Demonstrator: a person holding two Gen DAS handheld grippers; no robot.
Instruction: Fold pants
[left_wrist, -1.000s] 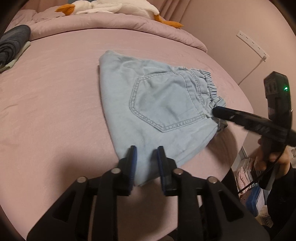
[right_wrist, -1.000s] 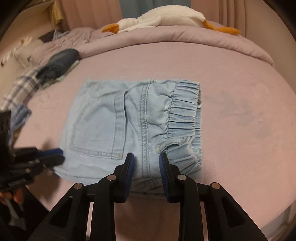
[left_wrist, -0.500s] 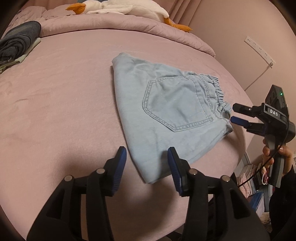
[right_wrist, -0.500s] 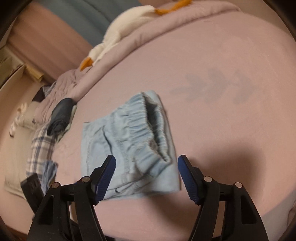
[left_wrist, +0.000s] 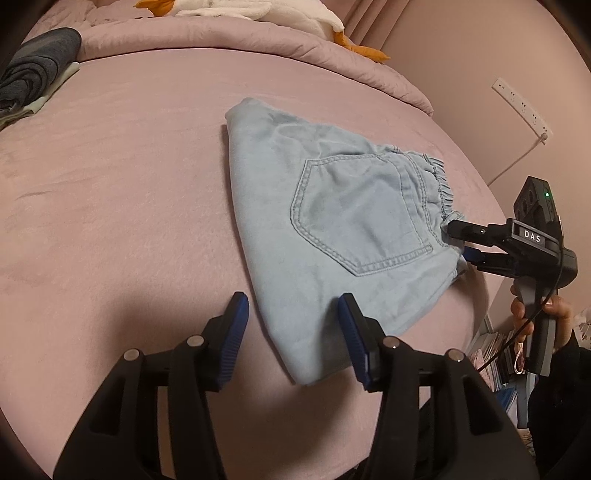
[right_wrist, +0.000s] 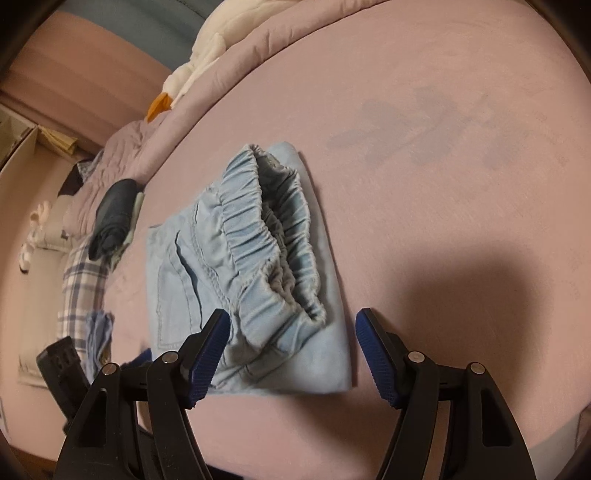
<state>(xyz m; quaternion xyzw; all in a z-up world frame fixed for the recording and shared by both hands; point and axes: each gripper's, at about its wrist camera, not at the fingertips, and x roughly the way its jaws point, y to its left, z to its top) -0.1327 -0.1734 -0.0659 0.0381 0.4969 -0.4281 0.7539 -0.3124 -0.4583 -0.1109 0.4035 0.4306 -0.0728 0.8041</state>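
Bed (left_wrist: 110, 184) with a smooth pink cover. Folded light-blue denim pants (left_wrist: 332, 229) lie flat on it, back pocket uppermost, elastic waistband (right_wrist: 266, 236) toward the near edge. A rolled dark garment (left_wrist: 33, 77) rests on a pale folded cloth (left_wrist: 55, 86) at the far left. A bunched pink quilt (left_wrist: 221, 37) runs along the head end, carrying a white plush goose (left_wrist: 258, 11) with orange bill and feet.

Left gripper (left_wrist: 291, 334) black frame, ribbed blue pads, silver pivot screws, right gripper (left_wrist: 456, 242) black body, white "DAS" label, green light, thin black cable, bare-skinned hand (left_wrist: 554, 317), dark sleeve
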